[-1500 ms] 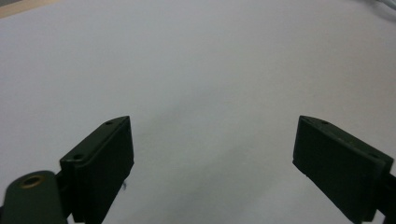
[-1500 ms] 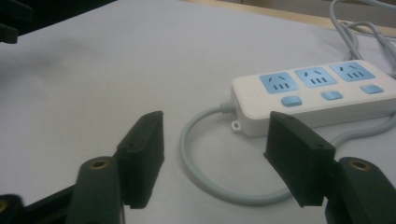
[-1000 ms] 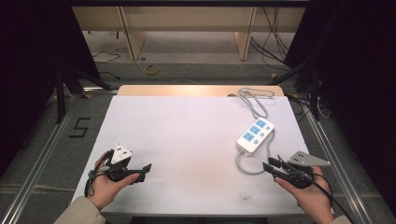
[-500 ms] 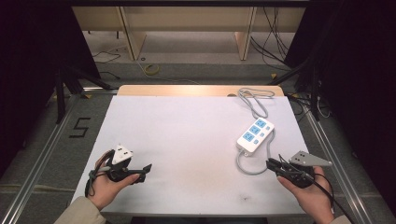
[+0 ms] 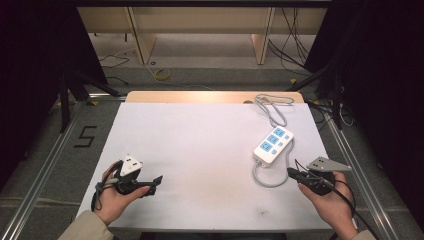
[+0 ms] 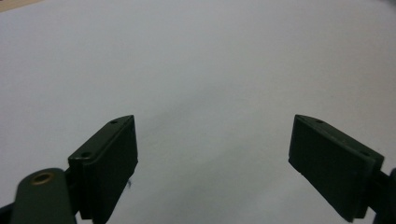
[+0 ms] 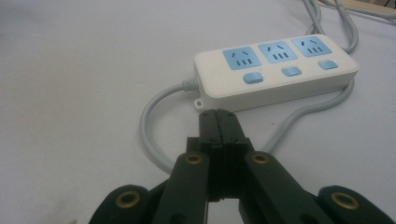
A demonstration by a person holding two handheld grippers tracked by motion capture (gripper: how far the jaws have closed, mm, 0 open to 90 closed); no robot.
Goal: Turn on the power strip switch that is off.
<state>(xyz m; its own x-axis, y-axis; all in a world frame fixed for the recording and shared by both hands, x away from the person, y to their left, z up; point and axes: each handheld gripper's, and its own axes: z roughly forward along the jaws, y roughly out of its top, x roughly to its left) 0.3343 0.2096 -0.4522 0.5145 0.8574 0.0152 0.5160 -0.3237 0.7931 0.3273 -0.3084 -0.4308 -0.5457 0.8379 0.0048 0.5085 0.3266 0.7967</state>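
From above, the white power strip [image 5: 272,145] lies on the right half of the white bench [image 5: 200,145], its grey cord [image 5: 267,177] looping toward the right gripper [image 5: 295,174]. The right gripper view shows those jaws pressed together with nothing between them, near the strip's cord end. The left gripper [image 5: 150,185] hovers well apart; its own view shows jaws spread wide over bare bench.

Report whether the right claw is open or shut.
Shut. In the right gripper view the right claw has its two black jaws pressed flat together with nothing between them, pointing at the power strip.
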